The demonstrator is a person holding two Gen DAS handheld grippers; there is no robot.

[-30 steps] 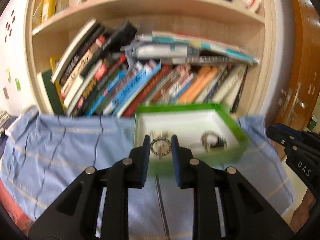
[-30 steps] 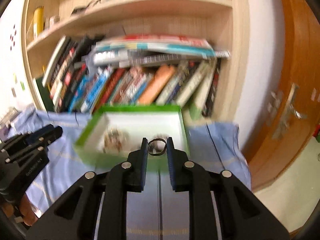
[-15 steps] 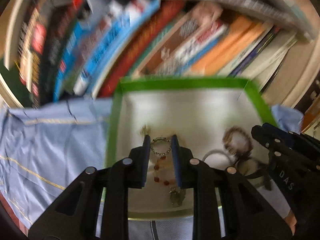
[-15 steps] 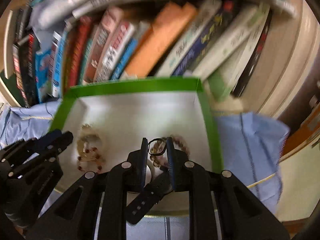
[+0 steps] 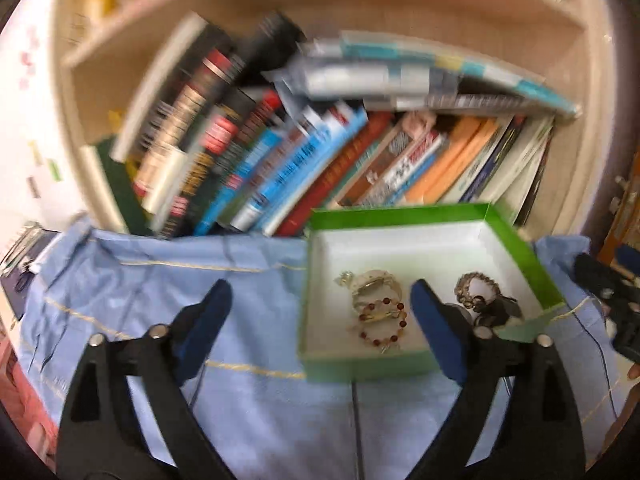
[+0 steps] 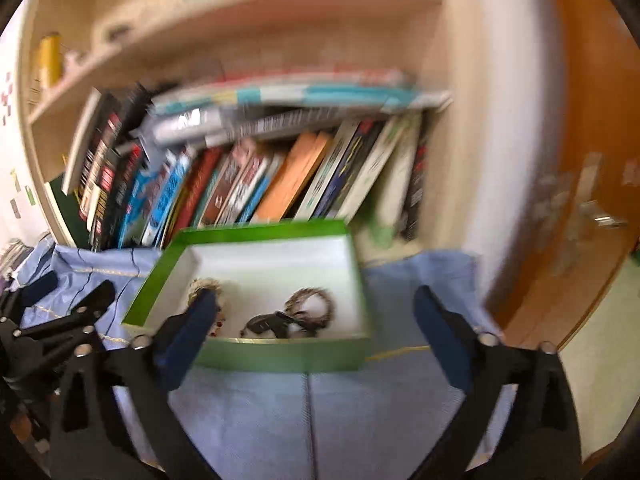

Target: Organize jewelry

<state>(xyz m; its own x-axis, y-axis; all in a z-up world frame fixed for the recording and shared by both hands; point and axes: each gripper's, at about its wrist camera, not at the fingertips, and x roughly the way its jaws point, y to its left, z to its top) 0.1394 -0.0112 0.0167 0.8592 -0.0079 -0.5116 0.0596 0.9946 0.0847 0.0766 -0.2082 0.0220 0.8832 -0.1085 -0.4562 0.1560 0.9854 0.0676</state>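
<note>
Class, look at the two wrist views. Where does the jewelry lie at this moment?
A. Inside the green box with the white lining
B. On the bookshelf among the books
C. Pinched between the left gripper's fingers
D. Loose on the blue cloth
A. The red-beaded bracelet and the other pieces rest on the white floor of the green box, while both grippers are open and hold nothing.

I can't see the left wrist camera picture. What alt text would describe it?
Open left gripper jaws hang over a blue cloth beside a green box holding beaded bracelets and other jewelry. Leaning books fill a wooden shelf behind; the image is blurred.
</note>
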